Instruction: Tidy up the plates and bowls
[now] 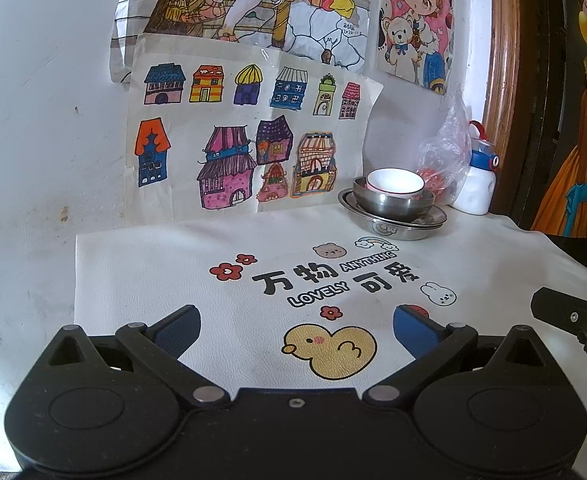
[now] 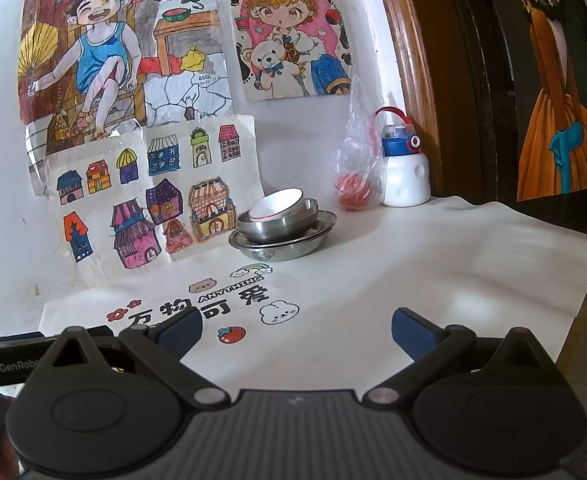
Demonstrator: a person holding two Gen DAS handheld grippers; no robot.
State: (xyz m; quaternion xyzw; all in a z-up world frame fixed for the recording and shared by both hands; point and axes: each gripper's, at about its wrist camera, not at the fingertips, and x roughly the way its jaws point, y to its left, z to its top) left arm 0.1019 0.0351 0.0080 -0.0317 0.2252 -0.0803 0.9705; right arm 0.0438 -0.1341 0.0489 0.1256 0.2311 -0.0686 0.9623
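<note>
Ahead and right of the left gripper, its jaws spread wide and holding nothing, a white bowl sits nested in a steel bowl on steel plates. From the right gripper, likewise agape and bare, the stack stands straight ahead, the white bowl tilted, beyond the printed mat.

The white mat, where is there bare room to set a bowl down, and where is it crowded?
Free: the mat between the stacked bowls and both open grippers, and its right side toward the door frame. Crowded: the back corner, where stack, plastic bag and water bottle cluster.
</note>
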